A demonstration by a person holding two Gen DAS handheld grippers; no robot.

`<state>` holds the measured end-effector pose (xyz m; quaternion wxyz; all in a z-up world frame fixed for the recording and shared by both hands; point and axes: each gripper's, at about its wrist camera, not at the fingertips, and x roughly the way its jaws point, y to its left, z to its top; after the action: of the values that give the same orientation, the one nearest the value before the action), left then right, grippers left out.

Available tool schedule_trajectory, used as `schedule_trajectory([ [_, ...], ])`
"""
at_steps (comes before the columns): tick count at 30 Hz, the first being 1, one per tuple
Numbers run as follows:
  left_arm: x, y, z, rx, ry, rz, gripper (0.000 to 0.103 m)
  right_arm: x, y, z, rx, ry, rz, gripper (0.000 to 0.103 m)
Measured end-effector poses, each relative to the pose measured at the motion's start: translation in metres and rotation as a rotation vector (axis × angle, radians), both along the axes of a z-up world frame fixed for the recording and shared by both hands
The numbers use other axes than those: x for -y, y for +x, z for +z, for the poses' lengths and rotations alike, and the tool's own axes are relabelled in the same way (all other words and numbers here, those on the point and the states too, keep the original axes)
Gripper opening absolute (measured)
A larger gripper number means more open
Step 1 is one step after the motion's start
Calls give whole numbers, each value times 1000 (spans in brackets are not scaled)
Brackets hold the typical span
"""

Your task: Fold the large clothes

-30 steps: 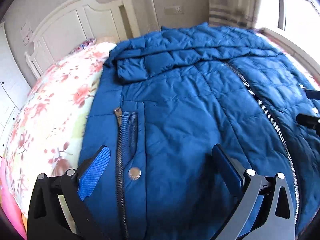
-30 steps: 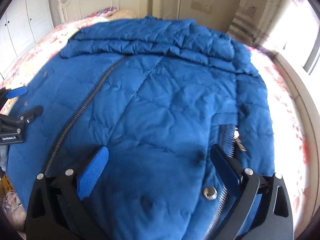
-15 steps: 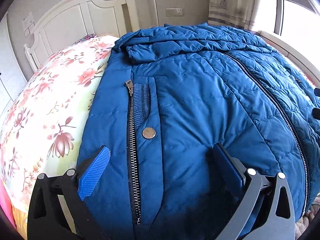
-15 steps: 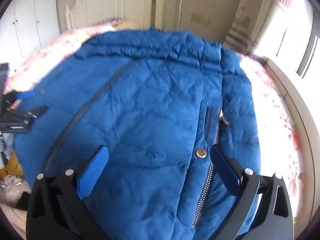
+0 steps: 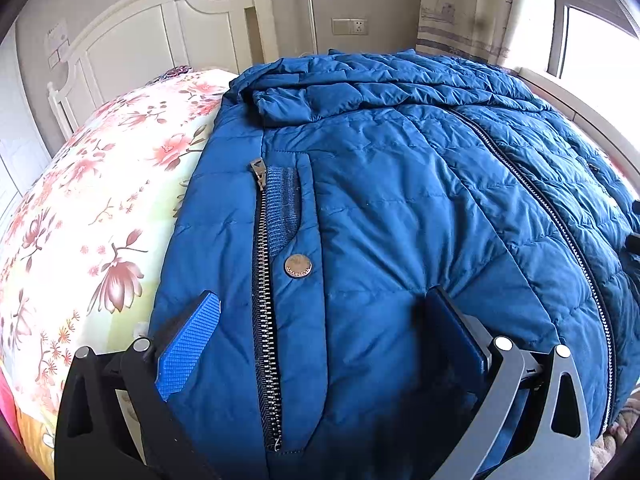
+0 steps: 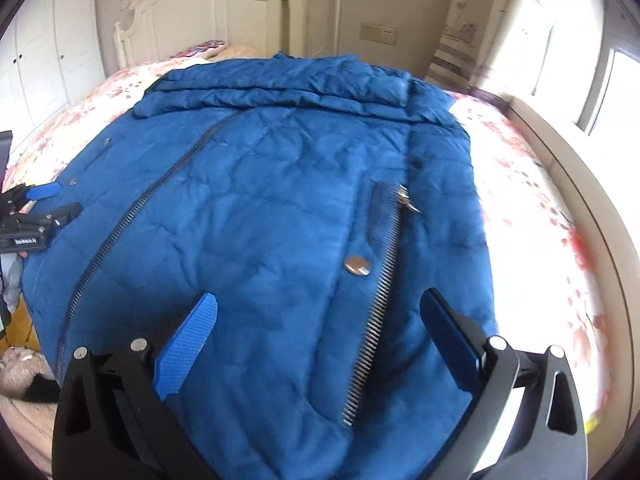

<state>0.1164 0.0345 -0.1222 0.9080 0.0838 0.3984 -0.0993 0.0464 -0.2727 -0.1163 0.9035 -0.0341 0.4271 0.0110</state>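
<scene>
While both tongs gape over the blue jacket: floral bedsheet, white headboard beyond.

The blue jacket is quilted puffy cloth with a slight sheen, its zipper and snap button are shiny metal, and the bedsheet looks like soft matt floral cotton.

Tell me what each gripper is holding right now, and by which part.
Nothing is held. The left gripper and the right gripper are both open, jaws spread wide above the blue jacket, which lies flat on the bed.
</scene>
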Motion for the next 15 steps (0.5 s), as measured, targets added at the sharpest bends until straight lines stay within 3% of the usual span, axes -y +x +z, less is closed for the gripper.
schedule_trajectory([
  [2,0,-1,0,1,-3,0,99,13,-6,-8,5,65,-7,100],
  [8,-8,-19,12,15,-9,32,98,13,-27,7,26,0,-16,100],
  [12,-18,-61,23,62,-50,-52,98,11,-50,14,59,55,20,100],
  [15,-11,-69,6,34,15,-74,99,-11,-57,4,51,31,102,100],
])
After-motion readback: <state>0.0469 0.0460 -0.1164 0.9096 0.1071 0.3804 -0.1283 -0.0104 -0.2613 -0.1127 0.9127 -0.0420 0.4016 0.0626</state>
